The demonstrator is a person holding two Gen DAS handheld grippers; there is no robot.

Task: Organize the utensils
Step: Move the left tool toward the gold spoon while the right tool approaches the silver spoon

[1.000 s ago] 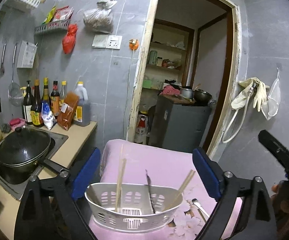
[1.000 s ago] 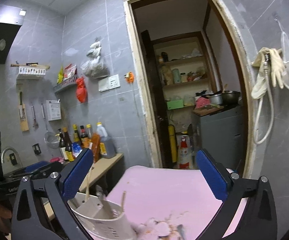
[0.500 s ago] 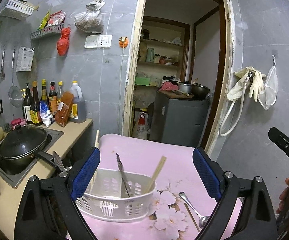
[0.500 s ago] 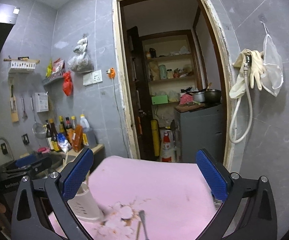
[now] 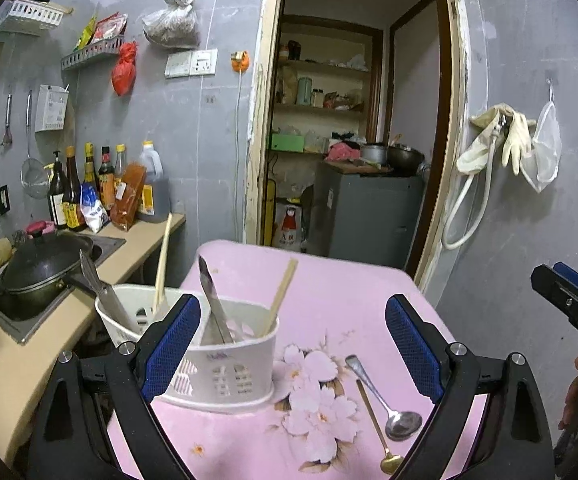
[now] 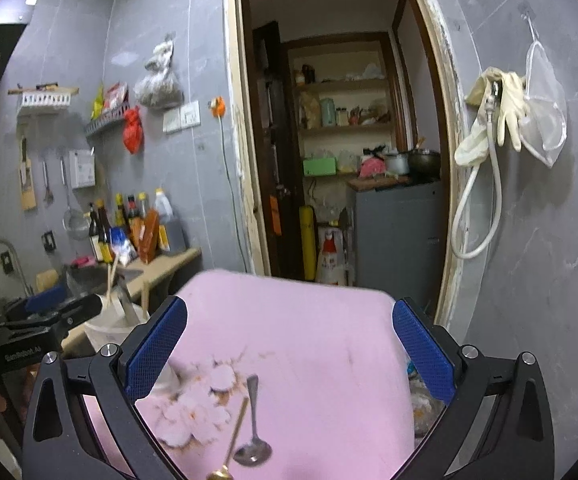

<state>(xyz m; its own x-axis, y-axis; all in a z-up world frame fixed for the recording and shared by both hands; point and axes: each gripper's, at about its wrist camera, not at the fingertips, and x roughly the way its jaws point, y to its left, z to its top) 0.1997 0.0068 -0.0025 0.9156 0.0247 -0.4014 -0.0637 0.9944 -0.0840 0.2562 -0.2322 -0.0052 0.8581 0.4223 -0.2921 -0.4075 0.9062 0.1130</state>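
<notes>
A white slotted utensil basket [image 5: 209, 364] stands on the left of the pink flowered table [image 5: 329, 288]. It holds wooden chopsticks [image 5: 279, 298] and metal utensils [image 5: 213, 300]. A silver spoon [image 5: 385, 400] and a thin gold spoon [image 5: 377, 432] lie on the table to its right. They also show in the right wrist view as the silver spoon [image 6: 252, 424] and the gold spoon [image 6: 233, 440]. My left gripper [image 5: 293, 354] is open above the basket's right side. My right gripper [image 6: 289, 352] is open and empty above the spoons.
A counter [image 5: 49, 344] at the left holds a black lidded pot [image 5: 41, 272] in a sink and several sauce bottles [image 5: 101, 184]. An open doorway [image 5: 353, 136] lies behind the table. Gloves and a hose [image 5: 489, 152] hang on the right wall.
Both grippers have swung right. The basket has shifted to the left of the left wrist view and the two spoons have come into both views.
</notes>
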